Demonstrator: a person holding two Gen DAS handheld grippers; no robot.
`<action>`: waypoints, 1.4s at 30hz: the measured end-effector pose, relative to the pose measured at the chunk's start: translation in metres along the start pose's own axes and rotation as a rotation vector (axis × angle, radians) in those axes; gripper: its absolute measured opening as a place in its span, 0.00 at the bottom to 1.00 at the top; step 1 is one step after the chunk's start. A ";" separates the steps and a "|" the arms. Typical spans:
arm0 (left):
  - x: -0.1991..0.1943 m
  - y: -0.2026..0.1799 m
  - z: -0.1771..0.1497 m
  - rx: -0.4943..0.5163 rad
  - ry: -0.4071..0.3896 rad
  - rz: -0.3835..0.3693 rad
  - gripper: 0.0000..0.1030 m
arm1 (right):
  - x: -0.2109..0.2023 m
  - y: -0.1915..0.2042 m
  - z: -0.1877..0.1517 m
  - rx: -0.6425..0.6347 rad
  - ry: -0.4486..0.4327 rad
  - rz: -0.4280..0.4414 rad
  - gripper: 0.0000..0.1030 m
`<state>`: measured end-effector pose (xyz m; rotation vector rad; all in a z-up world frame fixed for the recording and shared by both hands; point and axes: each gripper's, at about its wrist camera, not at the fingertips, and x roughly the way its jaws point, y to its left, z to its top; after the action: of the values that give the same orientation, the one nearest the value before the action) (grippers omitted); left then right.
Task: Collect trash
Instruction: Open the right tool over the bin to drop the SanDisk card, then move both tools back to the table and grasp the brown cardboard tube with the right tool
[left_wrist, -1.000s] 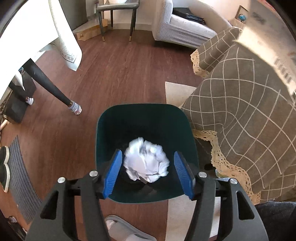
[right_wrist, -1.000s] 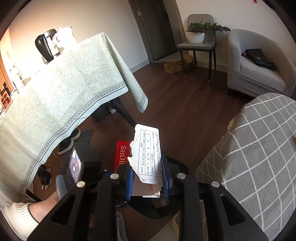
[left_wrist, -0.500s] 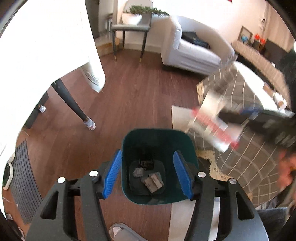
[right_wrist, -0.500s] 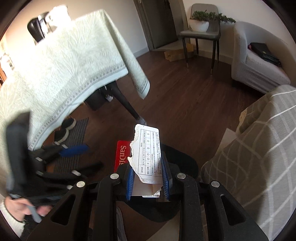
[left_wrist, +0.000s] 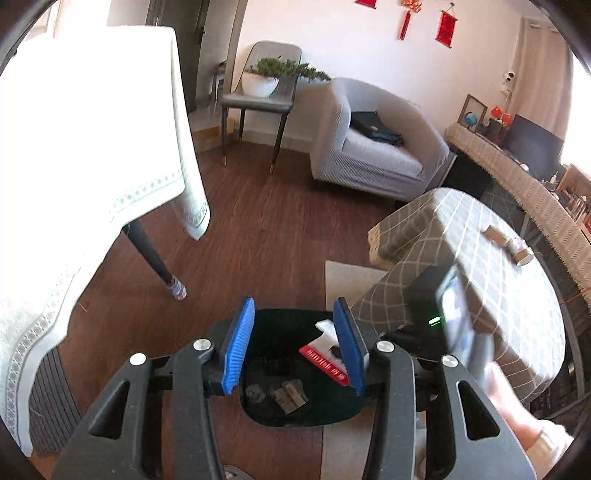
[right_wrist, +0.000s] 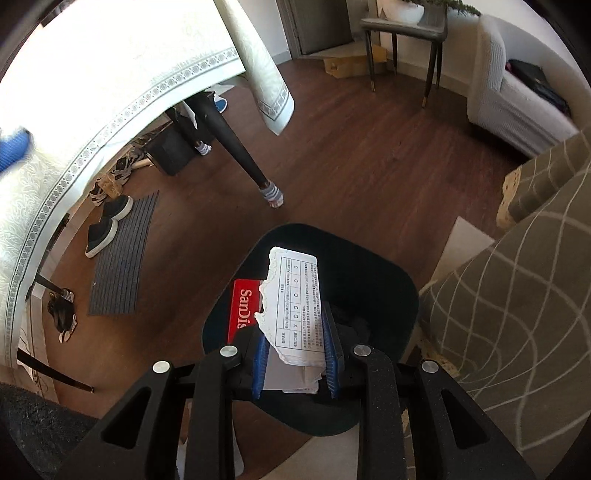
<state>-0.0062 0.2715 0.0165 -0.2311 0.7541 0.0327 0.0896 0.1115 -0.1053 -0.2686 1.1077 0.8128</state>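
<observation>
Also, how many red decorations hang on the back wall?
3, high on the wall above the armchair: a banner cut by the top edge, a tasselled charm in the middle, a scroll rightmost. More may be out of frame.

Sunlit, overexposed tablecloth (left_wrist: 85, 155), fisheye-warped edges

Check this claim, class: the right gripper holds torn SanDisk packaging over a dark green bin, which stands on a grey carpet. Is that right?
Not quite. In the right wrist view the right gripper does hold the torn packaging over the bin, but the bin stands on brown wooden floor, not grey carpet.
</observation>
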 end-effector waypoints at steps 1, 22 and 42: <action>-0.005 -0.003 0.003 0.006 -0.013 -0.003 0.45 | 0.003 0.000 -0.002 -0.004 0.007 0.004 0.25; -0.026 -0.052 0.027 0.025 -0.100 -0.027 0.47 | -0.101 -0.007 0.001 0.004 -0.152 0.100 0.46; -0.016 -0.130 0.047 0.037 -0.138 -0.082 0.61 | -0.259 -0.118 -0.046 0.129 -0.410 -0.060 0.46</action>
<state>0.0282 0.1557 0.0862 -0.2219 0.6067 -0.0422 0.0887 -0.1117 0.0774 -0.0226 0.7585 0.7003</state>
